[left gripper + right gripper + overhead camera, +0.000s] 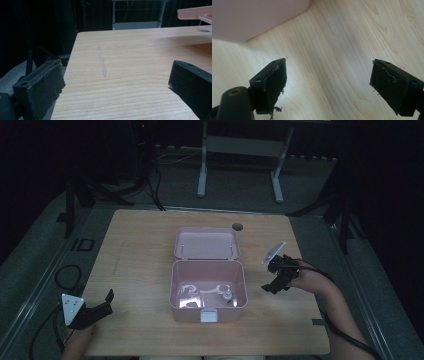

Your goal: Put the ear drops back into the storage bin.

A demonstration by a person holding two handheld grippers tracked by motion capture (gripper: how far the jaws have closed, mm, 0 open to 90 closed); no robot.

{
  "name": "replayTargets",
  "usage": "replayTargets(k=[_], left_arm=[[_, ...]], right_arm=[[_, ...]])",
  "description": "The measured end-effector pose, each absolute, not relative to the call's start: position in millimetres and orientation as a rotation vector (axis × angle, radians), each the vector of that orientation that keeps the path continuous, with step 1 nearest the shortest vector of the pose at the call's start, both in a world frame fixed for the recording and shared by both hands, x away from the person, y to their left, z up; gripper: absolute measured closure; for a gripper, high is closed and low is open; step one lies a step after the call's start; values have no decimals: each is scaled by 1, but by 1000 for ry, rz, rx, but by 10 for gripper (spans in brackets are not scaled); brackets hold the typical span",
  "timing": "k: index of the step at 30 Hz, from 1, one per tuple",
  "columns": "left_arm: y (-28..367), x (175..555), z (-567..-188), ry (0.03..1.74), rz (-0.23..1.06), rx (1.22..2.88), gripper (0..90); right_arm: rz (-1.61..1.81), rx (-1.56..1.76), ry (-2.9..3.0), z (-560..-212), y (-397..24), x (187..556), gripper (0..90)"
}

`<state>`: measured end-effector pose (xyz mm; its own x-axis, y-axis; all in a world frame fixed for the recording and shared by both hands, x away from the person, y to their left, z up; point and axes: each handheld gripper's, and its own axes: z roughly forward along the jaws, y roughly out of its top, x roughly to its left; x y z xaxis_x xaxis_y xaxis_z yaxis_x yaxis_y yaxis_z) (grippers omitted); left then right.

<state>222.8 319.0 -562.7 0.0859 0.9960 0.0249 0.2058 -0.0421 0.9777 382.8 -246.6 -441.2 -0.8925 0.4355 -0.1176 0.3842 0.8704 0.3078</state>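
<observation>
One pink box (208,290) sits at the middle of the wooden table (140,270), its one lid (206,242) thrown back flat on the far side of it. Inside the box lie some pale, shiny items; the light is dim, so I would guess at two or three pieces, one of them perhaps a small bottle (227,295), but I cannot count them surely. One white latch (208,315) sits on the box's near wall.

Two grippers are in hand. The right gripper (274,287) is just to the right of the box, near its right wall and apart from it, tilted down toward the table; its jaws stand wide apart with nothing between them, bare wood under them in the right gripper view. The left gripper (102,306) is well to the left of the box, by the table's near left corner, jaws also spread wide and empty.
</observation>
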Motion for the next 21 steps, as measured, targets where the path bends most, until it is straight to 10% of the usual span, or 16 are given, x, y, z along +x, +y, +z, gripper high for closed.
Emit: replayTargets(k=[21], left_arm=[[319,223,-563,1282,1064,1424,3]], right_arm=[[765,1013,2520,-507,-283,384,137]])
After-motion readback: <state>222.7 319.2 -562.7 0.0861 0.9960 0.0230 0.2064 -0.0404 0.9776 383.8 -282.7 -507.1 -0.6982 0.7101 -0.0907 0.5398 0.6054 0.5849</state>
